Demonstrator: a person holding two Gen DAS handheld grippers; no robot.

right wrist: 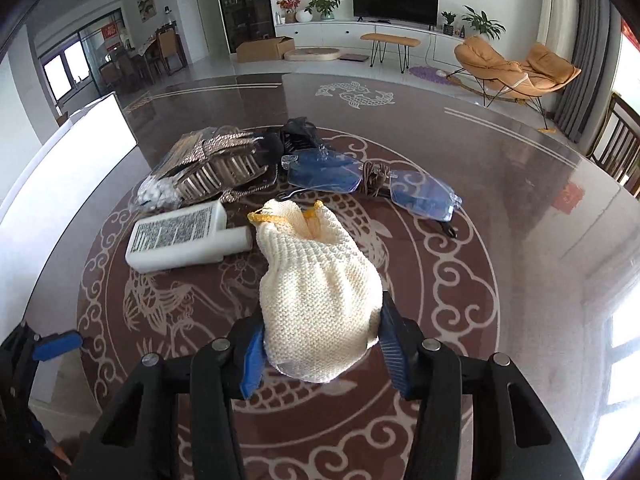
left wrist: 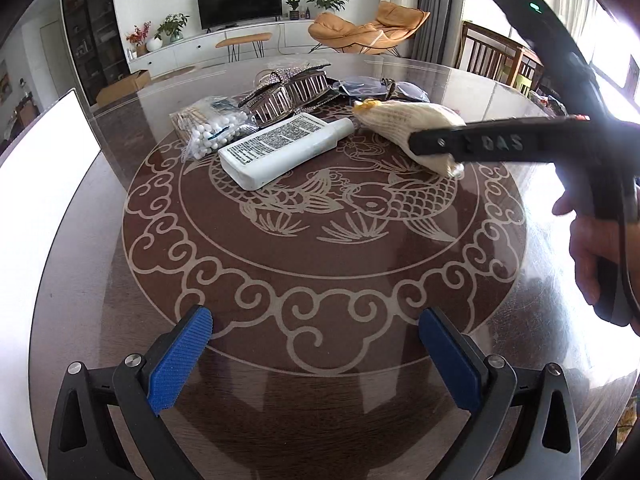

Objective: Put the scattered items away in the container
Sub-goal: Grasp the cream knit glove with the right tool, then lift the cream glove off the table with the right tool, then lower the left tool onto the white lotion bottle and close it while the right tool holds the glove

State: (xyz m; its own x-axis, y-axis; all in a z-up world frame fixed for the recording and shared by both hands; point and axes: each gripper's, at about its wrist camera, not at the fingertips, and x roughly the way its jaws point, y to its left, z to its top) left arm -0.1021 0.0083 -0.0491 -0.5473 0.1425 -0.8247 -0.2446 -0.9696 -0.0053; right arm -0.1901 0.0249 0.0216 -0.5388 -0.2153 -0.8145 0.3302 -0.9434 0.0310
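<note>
Right wrist view: right tongs (right wrist: 320,344) grip knitted pouch (right wrist: 316,280); left tongs (left wrist: 316,344) gape wide.

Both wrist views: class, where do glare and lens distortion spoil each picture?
Left wrist view: window light blows out the upper right, the table edge bows. Right wrist view: glare streaks the glass table top at right, the white container is overexposed, room lines curve.

White walls, dark television (right wrist: 395,1) on a white cabinet (right wrist: 360,32), orange lounge chair (right wrist: 516,70), potted plants (right wrist: 324,5), bright windows.
</note>
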